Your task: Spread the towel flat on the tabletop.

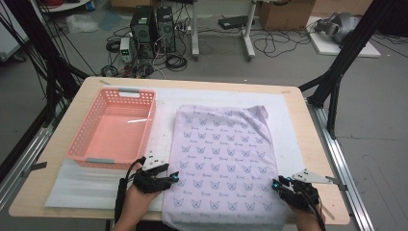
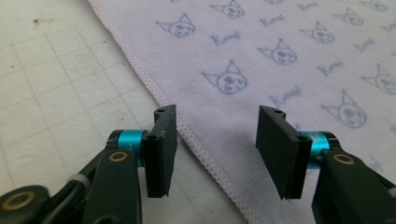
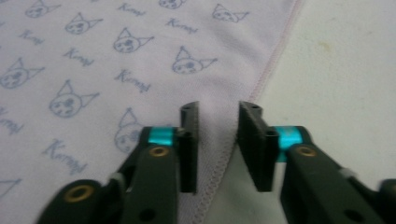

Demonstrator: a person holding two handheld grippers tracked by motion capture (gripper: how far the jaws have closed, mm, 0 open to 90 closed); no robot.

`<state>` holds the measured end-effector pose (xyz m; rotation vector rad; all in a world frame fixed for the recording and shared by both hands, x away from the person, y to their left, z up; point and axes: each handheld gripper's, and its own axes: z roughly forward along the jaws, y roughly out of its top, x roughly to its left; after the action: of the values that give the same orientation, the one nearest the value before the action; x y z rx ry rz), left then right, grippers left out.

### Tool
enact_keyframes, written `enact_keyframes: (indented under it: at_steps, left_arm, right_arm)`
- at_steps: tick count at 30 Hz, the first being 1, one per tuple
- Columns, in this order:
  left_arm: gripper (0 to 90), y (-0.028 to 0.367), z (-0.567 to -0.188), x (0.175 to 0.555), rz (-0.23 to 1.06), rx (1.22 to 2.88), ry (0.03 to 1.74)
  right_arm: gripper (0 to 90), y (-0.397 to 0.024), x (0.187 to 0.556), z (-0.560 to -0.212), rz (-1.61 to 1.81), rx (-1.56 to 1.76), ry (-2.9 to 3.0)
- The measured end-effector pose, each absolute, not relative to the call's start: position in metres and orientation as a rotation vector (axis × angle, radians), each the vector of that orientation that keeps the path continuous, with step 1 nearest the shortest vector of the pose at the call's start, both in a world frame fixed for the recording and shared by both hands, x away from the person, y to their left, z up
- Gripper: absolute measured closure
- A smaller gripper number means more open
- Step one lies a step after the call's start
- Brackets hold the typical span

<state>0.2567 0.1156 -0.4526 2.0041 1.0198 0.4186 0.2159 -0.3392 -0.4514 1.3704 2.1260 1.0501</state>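
A lilac towel (image 1: 221, 154) printed with small cat faces lies flat on the table, its near end hanging slightly over the front edge. My left gripper (image 1: 175, 179) is low at the towel's near left edge. In the left gripper view that gripper (image 2: 217, 121) is open, its jaws wide apart and straddling the stitched hem of the towel (image 2: 280, 60). My right gripper (image 1: 277, 183) sits at the near right edge. In the right gripper view it (image 3: 219, 109) is open by a narrow gap just above the towel (image 3: 116, 60) hem, pressing on nothing.
An empty pink plastic basket (image 1: 77, 144) stands left of the towel on a white gridded mat (image 1: 72, 187). The wooden table (image 1: 38, 183) ends close behind both hands. Computers, cables and black frame legs stand on the floor beyond the far edge.
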Motion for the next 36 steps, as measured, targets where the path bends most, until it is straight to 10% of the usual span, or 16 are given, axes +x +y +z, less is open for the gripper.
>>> enact_keyframes:
  at_steps: [4, 28, 32, 36]
  left_arm:
    - [86.3, 0.112, -0.452, 0.252, 0.422, 2.034, 0.961]
    - [87.1, 0.154, -0.423, 0.177, 0.113, 1.972, 0.794]
    - [84.8, 0.153, -0.425, 0.166, 0.086, 2.005, 0.742]
    - [54.6, 0.15, -0.424, 0.182, 0.174, 1.958, 0.792]
  right_arm:
    - [86.2, -0.337, 0.214, -0.45, 1.035, 1.326, 2.158]
    - [86.8, -0.362, 0.136, -0.41, 1.217, 1.24, 2.219]
    - [86.3, -0.363, 0.12, -0.414, 1.173, 1.253, 2.327]
    - [63.6, -0.362, 0.127, -0.418, 1.183, 1.291, 2.27]
